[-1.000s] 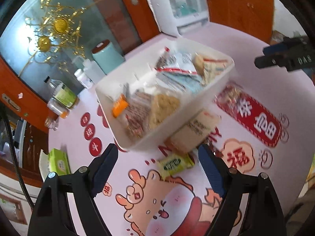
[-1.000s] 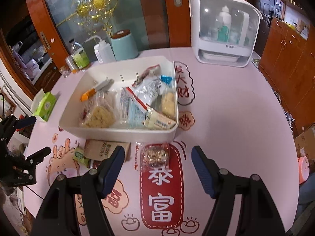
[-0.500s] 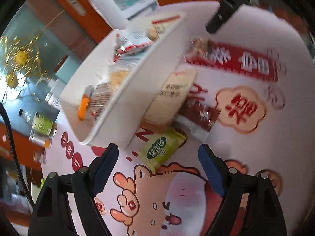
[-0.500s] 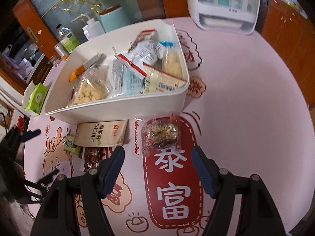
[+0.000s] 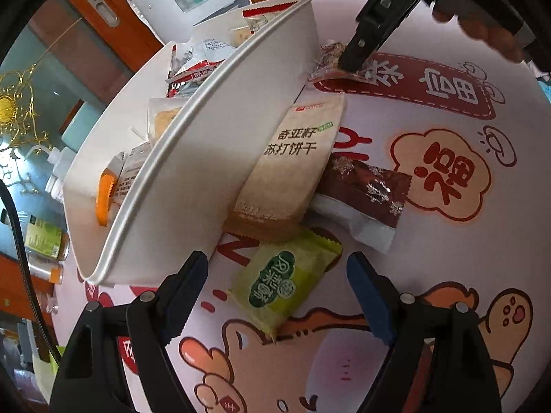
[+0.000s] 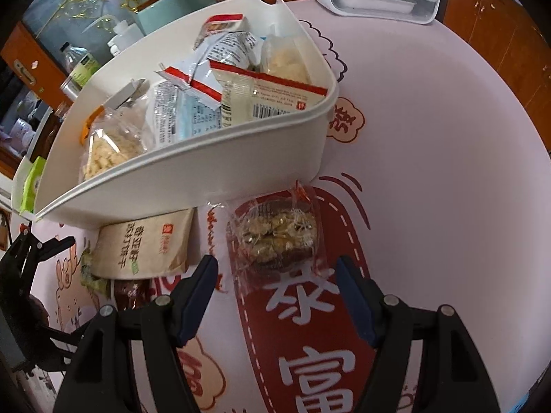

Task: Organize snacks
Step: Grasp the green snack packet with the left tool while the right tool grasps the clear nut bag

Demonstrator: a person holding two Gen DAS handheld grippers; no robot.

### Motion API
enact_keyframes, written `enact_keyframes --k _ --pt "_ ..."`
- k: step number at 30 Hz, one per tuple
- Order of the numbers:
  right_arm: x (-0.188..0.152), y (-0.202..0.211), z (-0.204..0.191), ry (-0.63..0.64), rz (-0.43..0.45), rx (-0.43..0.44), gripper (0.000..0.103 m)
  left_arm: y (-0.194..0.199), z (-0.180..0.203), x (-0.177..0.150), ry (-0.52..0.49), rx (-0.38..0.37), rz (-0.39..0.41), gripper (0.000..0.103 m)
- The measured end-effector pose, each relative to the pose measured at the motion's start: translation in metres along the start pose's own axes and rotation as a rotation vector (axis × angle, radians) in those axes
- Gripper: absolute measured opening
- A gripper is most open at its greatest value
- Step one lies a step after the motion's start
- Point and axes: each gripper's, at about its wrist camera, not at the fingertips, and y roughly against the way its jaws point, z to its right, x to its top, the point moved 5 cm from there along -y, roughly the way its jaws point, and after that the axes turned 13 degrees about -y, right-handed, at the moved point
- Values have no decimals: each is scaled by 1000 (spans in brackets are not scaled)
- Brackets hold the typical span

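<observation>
The left claw (image 5: 277, 285) is spread wide and pinches nothing; the green snack packet (image 5: 284, 280) lies on the table (image 5: 482, 247) between its two fingers, at the lower centre of the left wrist view. Just above it a beige cracker packet (image 5: 292, 168) leans on the wall of the white bin (image 5: 193, 179), and a brown packet (image 5: 365, 192) lies to its right.

The right claw (image 6: 277, 277) is also spread and empty. A clear packet with a nut cake (image 6: 277, 237) lies between its fingers, in the centre of the right wrist view, just below the bin full of snacks.
</observation>
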Motion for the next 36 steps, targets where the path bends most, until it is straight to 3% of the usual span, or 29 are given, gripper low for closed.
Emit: enact_keyframes --k 8,13,17,18,19,21,24,36 --pt "9 -16 -3 -3 15 -3 71 -7 -12 1 23 -77 52 70" --pt "11 -20 -10 44 57 -30 72 -13 -19 3 76 -161 70 51" --pt "8 -21 -15 73 87 -51 72 -16 -21 4 110 -145 58 48" --pt "6 -22 -16 83 98 -59 72 -15 -22 3 128 -142 56 45" --pt "5 -22 -18 91 106 -64 71 -14 -23 2 158 -145 55 36" --pt "2 -22 -20 110 116 -73 70 -13 -24 1 214 -146 41 36" --pt "-3 -20 -27 143 131 -85 54 -10 -21 -3 283 -141 29 35" --pt "-32 -6 -24 125 83 3 45 17 4 -11 631 -154 -34 34"
